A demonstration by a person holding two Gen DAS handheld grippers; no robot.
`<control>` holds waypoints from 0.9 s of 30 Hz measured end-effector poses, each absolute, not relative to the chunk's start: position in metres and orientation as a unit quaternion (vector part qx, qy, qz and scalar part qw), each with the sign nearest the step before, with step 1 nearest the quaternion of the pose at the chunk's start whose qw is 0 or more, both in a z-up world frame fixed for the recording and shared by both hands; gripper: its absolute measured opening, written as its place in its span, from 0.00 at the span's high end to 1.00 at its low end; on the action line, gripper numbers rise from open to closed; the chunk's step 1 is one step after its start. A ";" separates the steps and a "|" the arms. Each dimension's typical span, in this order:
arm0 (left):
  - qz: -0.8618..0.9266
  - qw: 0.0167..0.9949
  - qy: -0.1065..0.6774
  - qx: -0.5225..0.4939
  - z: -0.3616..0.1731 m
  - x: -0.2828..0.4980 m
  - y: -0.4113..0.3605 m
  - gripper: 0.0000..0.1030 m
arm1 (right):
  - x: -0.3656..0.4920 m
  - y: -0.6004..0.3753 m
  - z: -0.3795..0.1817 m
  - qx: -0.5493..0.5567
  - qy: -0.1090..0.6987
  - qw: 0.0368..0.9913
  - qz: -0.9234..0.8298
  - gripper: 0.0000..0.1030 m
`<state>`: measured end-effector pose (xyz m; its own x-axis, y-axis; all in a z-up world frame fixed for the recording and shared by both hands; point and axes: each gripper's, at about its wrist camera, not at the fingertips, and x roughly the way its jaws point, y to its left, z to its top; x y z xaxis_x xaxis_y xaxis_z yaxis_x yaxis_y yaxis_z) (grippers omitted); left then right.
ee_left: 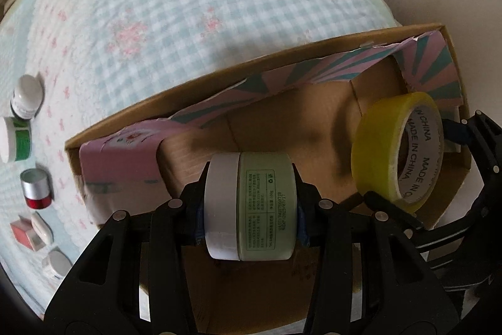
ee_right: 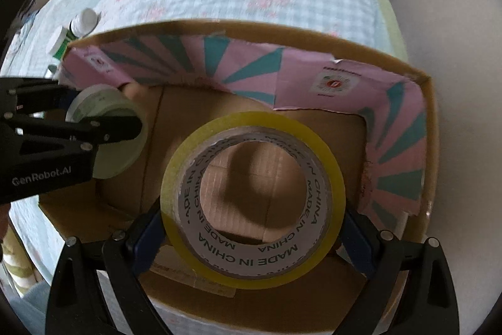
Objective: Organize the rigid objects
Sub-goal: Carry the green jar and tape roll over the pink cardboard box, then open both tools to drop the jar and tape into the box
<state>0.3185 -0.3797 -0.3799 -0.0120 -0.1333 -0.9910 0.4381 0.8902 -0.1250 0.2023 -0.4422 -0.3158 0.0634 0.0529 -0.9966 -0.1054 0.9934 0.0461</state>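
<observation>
My left gripper [ee_left: 249,206] is shut on a pale green jar [ee_left: 266,206] with a white lid, held sideways above the floor of an open cardboard box [ee_left: 219,74]. In the right wrist view the same jar [ee_right: 109,127] and left gripper [ee_right: 103,124] hang over the box's left part. My right gripper [ee_right: 251,225] is shut on a yellow tape roll [ee_right: 251,193], its blue pads pressing both sides, over the middle of the box [ee_right: 429,146]. The tape roll [ee_left: 395,146] also shows at the right of the left wrist view, with the right gripper [ee_left: 408,165] around it.
The box has pink and teal paper lining [ee_left: 282,74] on its inner walls and stands on a blue checked quilt [ee_left: 188,5]. Left of the box lie several small items: a white-capped bottle [ee_left: 26,96], a green-labelled tub [ee_left: 15,137], a silver and red jar [ee_left: 36,189], and small white cases [ee_left: 40,228].
</observation>
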 end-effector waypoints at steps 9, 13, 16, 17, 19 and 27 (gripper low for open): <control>-0.211 0.712 0.649 0.163 -0.359 0.319 -0.401 0.00 | 0.213 -0.456 -0.323 -0.020 0.703 0.707 0.072 0.06; -0.205 0.707 0.659 0.154 -0.357 0.325 -0.394 0.00 | 0.207 -0.453 -0.316 -0.039 0.689 0.717 0.100 0.00; -0.201 0.706 0.662 0.152 -0.354 0.324 -0.388 0.00 | 0.203 -0.459 -0.306 -0.023 0.678 0.728 0.097 0.00; -0.200 0.706 0.663 0.150 -0.351 0.325 -0.387 0.00 | 0.202 -0.462 -0.304 -0.017 0.678 0.729 0.095 0.00; -0.199 0.707 0.662 0.148 -0.348 0.323 -0.385 0.00 | 0.201 -0.467 -0.300 -0.009 0.674 0.734 0.087 0.00; -0.204 0.719 0.648 0.147 -0.323 0.311 -0.383 0.00 | 0.198 -0.473 -0.272 -0.017 0.651 0.755 0.067 0.00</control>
